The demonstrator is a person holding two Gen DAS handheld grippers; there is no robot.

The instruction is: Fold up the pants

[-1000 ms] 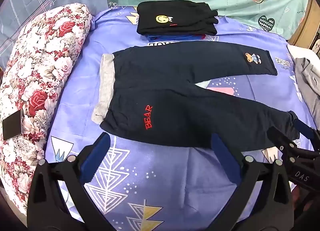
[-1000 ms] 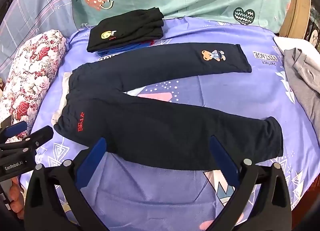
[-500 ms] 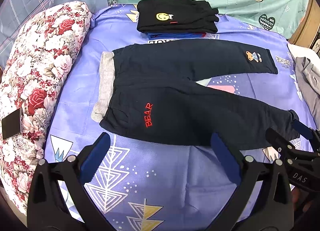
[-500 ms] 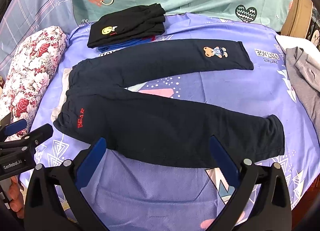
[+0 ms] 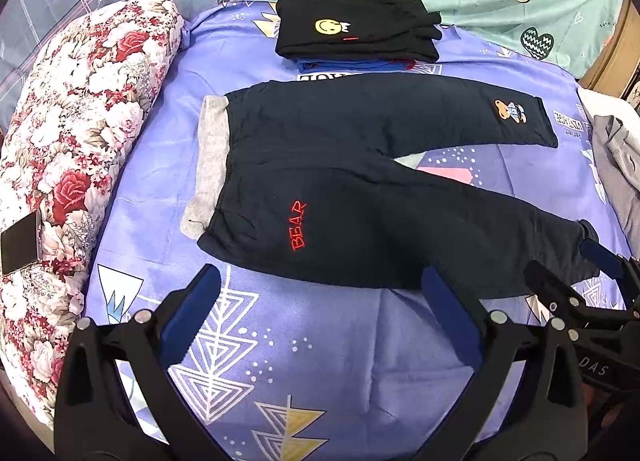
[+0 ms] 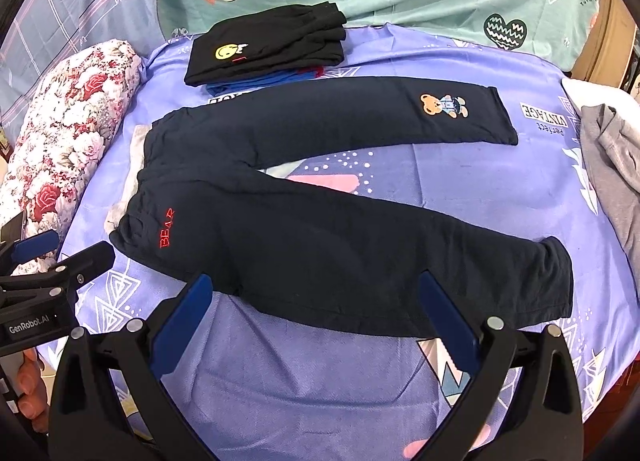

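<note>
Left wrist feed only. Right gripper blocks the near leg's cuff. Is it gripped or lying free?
Observer: Free. The near cuff lies flat on the sheet.
Operator: Right gripper open?
Observer: Yes, the right gripper is wide open and grips nothing.
Operator: Grey stuff at my right edge?
Observer: A crumpled grey garment, lying apart from the pants.

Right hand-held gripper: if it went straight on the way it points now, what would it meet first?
Probably the near leg of the dark pants, spread flat on the purple sheet. The right hand-held gripper is open, and that leg's lower edge lies just past its fingertips. Its height above the sheet is unclear.
</note>
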